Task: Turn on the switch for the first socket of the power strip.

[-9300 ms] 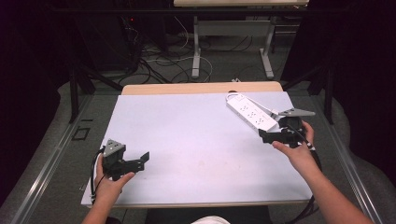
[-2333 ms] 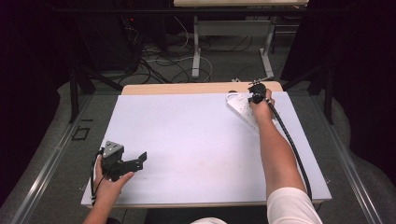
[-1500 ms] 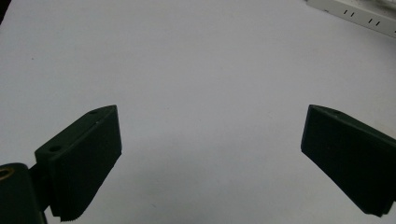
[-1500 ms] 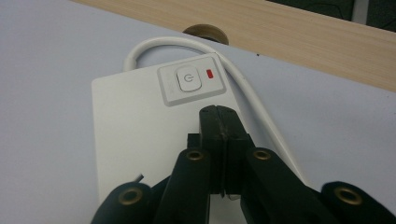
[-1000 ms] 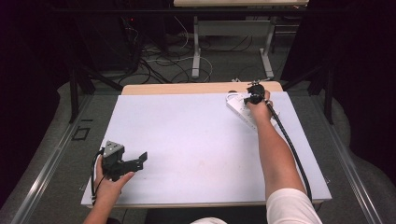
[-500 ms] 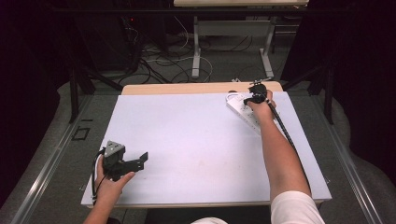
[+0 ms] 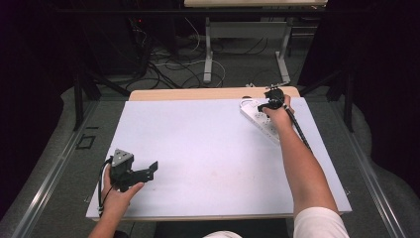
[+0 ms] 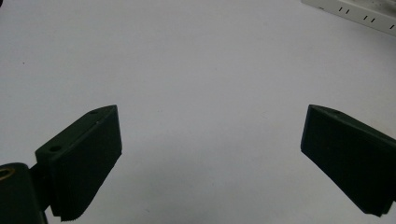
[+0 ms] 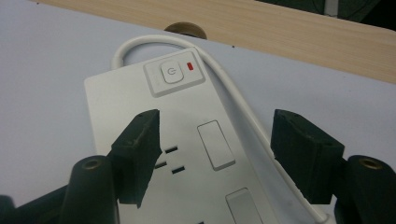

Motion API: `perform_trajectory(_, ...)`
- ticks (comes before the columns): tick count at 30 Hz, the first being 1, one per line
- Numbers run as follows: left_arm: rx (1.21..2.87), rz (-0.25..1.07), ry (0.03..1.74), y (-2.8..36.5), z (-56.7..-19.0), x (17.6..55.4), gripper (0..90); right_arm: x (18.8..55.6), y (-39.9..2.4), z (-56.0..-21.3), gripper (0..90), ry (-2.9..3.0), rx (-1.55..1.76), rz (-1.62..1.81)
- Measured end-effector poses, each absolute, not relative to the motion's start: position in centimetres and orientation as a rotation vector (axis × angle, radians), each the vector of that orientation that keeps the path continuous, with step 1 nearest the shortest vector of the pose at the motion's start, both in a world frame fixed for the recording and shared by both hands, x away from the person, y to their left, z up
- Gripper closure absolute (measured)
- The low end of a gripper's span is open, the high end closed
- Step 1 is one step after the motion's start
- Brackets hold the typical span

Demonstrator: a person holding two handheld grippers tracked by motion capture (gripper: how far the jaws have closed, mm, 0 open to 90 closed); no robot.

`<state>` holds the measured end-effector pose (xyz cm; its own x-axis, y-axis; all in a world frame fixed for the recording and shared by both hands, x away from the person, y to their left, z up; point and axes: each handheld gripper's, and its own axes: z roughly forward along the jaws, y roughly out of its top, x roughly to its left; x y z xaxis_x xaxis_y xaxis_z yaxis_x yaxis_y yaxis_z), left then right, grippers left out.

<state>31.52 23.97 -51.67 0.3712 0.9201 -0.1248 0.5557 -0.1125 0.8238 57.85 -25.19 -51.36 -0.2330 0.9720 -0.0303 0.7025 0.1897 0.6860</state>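
White plastic, long and flat: a power strip [image 7: 257, 118] lying aslant at the far right corner of the desk [image 7: 208, 148], its switch end towards the wooden back edge [image 9: 303, 32]. Reached across with the right arm at full stretch. Right hand-held gripper [image 7: 270, 101] hovers low over that switch end, jaws spread to either side of the strip's top face and pinching nothing. Seen along its jaws, points at the power button [image 9: 169, 72], with a red indicator [image 9: 189, 66] just beside it and the white cord [image 9: 243, 112] looping round the end and down one long side. Probably lined up to press the button or to take hold of the strip's end; cannot tell which.

Left hand-held gripper [image 7: 148, 170] rests well apart, near the desk's front left, jaws wide and bare above plain white surface. Looks parked out of the way.

As for containers: none on the desk, so nothing held in anything.
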Motion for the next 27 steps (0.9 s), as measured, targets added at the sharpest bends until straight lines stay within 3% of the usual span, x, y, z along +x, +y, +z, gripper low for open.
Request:
perform_trajectory(6,1.793,0.550,1.287,23.9,-51.7,31.6,5.2,57.5,-25.2,-50.6,28.0,1.997,1.558,0.798)
perform_trajectory(11,1.793,0.548,1.285,23.8,-51.7,31.7,5.2,57.1,-24.9,-49.9,18.5,1.991,1.548,0.823)
perform_trajectory(27,1.796,0.545,1.278,23.8,-51.7,31.7,5.2,55.6,-24.8,-48.0,7.3,1.998,1.516,0.864)
